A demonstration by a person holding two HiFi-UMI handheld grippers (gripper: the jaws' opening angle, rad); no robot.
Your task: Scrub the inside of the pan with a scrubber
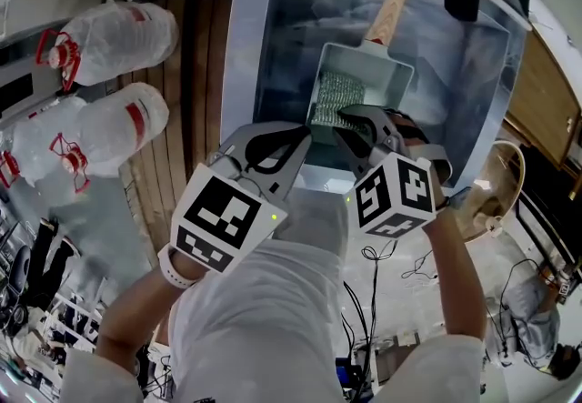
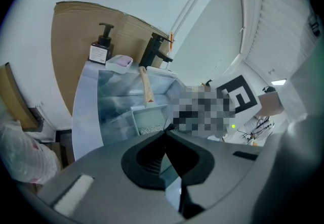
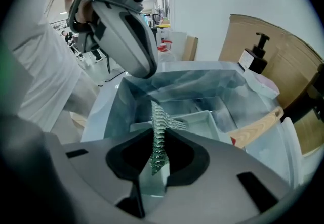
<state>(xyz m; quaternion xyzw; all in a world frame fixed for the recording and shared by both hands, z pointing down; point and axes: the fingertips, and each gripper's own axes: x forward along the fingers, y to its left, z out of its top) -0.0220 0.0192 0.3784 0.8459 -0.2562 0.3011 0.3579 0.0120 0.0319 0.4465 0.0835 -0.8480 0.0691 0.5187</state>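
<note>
In the head view, a pale square pan (image 1: pixel 375 83) with a wooden handle (image 1: pixel 392 3) lies in a steel sink (image 1: pixel 240 46). A metal mesh scrubber (image 1: pixel 331 96) rests on the near part of the pan's floor. The right gripper (image 1: pixel 349 119) reaches over the pan's near rim onto the scrubber, and the left gripper (image 1: pixel 306 132) ends at the pan's near left corner. Two plastic bottles (image 1: pixel 118 37) lie well to the left. In the left gripper view, the left gripper (image 2: pixel 165 132) has its jaws closed tip to tip just at the pan (image 2: pixel 148 118). Whether they pinch the rim cannot be told. A soap dispenser (image 2: pixel 99 48) and a black faucet (image 2: pixel 154 51) stand behind the sink. In the right gripper view, the right gripper (image 3: pixel 161 132) has its jaws clamped on the scrubber (image 3: pixel 158 116), which is seen edge-on and reaches down into the pan (image 3: pixel 205 123).
</note>
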